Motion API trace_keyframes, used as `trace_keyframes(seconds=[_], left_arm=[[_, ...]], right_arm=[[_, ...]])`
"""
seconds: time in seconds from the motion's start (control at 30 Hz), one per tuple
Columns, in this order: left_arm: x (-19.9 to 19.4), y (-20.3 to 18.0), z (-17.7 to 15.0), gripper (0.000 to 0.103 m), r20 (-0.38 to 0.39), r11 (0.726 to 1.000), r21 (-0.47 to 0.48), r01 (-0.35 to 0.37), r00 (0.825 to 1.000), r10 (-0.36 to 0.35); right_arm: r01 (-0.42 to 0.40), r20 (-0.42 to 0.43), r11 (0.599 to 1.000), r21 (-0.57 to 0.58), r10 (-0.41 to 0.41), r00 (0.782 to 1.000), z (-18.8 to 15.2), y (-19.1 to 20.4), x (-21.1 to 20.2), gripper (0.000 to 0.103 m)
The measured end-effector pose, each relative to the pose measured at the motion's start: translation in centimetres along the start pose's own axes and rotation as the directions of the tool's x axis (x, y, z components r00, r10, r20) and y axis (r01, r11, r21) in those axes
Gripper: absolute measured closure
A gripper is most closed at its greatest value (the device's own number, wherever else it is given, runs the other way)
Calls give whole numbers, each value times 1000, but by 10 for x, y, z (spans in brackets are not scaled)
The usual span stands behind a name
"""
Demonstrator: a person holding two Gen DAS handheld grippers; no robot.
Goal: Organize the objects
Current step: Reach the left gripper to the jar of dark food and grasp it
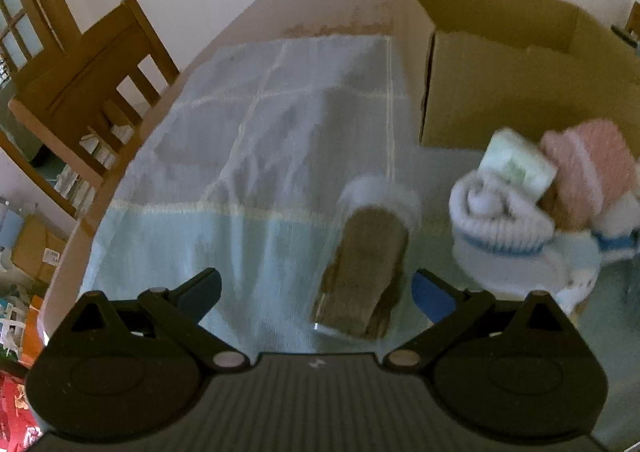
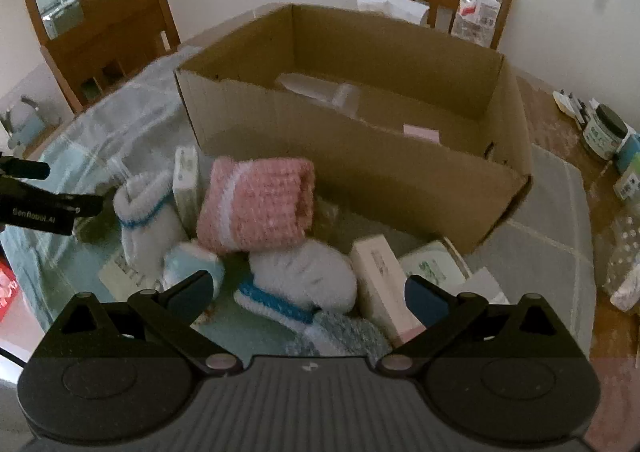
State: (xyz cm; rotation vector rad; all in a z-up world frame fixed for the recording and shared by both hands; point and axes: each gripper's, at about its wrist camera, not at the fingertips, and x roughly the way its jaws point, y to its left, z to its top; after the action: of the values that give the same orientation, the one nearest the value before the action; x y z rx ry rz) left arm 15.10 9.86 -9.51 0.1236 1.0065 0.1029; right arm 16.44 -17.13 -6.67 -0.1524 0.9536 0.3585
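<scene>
the wooden bench carries a pale blue checked cloth. on it stands a large open brown cardboard box, with a clear plastic item and a small pink card lying inside. just in front of the box sits a heap: a pink knitted roll with a white stripe, white knitted socks with blue bands, and small white cartons. a brown fleece-lined slipper lies apart on the cloth. the left gripper hovers over the slipper, fingers spread, holding nothing. the right gripper hangs above the heap, fingers spread and empty. a clear water bottle stands behind the box.
</scene>
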Motion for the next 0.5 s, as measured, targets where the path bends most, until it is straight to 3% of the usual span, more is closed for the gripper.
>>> trace_keyframes(seconds=[0.3, 0.5], left_arm=[[10, 17, -19, 2, -50, 999, -37, -15, 999, 14], [10, 32, -21, 2, -49, 997, -59, -40, 998, 37]], right_arm=[[-52, -79, 999, 0, 52, 996, -15, -7, 7, 0], [-36, -100, 999, -41, 31, 995, -17, 6, 11, 0]])
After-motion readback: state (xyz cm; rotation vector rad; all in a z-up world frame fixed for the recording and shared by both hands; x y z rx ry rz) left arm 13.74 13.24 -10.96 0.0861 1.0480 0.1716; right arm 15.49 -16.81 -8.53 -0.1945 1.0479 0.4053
